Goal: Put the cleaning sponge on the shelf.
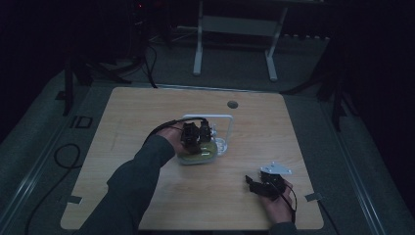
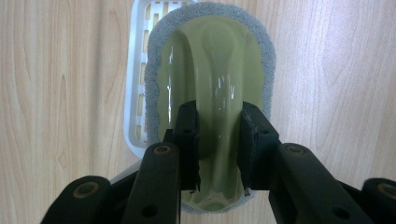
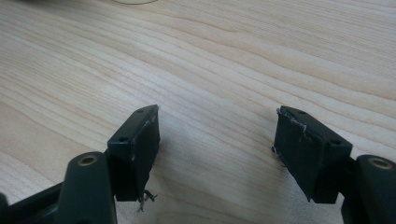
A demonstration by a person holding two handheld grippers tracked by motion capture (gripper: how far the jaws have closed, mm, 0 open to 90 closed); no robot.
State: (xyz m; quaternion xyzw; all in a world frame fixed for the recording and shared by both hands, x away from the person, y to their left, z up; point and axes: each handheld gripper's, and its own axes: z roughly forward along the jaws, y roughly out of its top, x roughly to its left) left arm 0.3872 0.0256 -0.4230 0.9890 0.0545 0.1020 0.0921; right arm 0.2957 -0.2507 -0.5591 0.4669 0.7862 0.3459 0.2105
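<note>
A green plastic scrubber (image 2: pixel 210 60) with a grey sponge rim lies over a white slotted tray (image 2: pixel 135 70). My left gripper (image 2: pixel 218 126) points down at it, its pads pressed on either side of the raised green handle ridge. From above, the left gripper (image 1: pixel 198 139) sits on the scrubber (image 1: pixel 204 155) at the table's middle, with the white tray's frame (image 1: pixel 222 120) behind it. Near the front right my right gripper (image 1: pixel 254 185) rests low over the wood. Its jaws (image 3: pixel 217 140) stand wide apart with nothing between them.
The wooden table (image 1: pixel 147 112) has a round cable hole (image 1: pixel 232 104) near its far edge. Beyond the table stands a white frame on legs (image 1: pixel 235 29). A black cable (image 1: pixel 63 156) loops on the floor at the left.
</note>
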